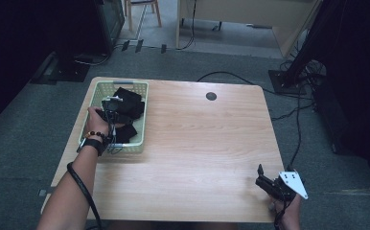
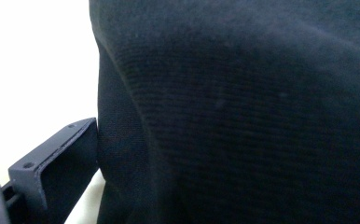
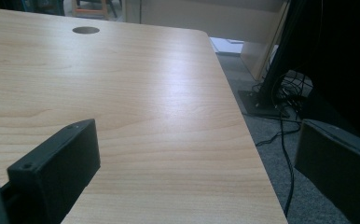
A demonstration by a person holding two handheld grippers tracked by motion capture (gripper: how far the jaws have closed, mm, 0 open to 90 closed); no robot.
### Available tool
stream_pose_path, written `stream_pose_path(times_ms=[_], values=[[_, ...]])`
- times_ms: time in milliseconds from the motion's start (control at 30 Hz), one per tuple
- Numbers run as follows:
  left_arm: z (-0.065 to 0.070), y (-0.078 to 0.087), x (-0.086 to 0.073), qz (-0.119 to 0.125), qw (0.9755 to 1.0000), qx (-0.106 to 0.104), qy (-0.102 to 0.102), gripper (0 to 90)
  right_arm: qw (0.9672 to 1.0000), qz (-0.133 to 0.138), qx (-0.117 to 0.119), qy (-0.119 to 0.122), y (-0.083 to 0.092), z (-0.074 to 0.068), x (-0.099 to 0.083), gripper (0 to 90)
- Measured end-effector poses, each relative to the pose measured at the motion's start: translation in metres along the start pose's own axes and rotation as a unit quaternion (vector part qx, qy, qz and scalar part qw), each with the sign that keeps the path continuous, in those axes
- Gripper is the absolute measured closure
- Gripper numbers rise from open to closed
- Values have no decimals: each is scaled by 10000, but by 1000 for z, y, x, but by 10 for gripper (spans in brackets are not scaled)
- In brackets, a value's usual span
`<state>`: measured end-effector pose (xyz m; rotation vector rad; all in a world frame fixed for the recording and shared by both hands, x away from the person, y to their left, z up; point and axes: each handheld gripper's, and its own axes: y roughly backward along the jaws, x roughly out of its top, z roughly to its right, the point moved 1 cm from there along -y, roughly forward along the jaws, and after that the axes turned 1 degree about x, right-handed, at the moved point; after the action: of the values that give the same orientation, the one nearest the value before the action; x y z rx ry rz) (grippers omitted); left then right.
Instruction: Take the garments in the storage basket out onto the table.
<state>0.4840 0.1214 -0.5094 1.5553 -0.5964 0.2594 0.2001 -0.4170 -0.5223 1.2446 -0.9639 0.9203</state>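
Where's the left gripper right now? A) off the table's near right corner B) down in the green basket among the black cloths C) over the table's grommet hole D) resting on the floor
B: in the high view the left gripper sits inside the green basket, against the black cloths.

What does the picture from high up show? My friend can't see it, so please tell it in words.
A person's left gripper reaches into a pale green basket of black cloths at a wooden table's left edge. The right gripper rests near the front right corner.
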Motion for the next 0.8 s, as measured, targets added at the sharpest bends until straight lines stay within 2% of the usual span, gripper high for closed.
stream_pose_path(times_ms=[167,233,333,433,500,600,667,700,800], values=[[1,0,0,-25,10000,-11,24,1,10000,7,-8,5,0,0,0,0],[-1,1,1,-73,9997,-146,155,38,10000,10,-9,6,0,0,0,0],[-1,4,2,-55,9995,-262,160,143,10000,11,-12,5,0,0,0,0],[1,9,5,-151,9993,-340,74,343,10000,21,-11,13,1,-1,0,0],[1,10,7,-218,9990,-392,-42,437,10000,20,-15,13,0,-1,0,0],[4,12,8,-279,9985,-428,-188,532,10000,22,-14,11,1,0,0,0],[4,12,9,-289,9985,-413,-193,600,10000,22,-12,11,1,-1,0,0],[6,13,9,-269,9988,-336,-253,623,10000,21,-12,14,0,-1,0,0],[8,13,10,-260,9989,-275,-259,660,10000,16,-9,12,0,-1,0,0]])
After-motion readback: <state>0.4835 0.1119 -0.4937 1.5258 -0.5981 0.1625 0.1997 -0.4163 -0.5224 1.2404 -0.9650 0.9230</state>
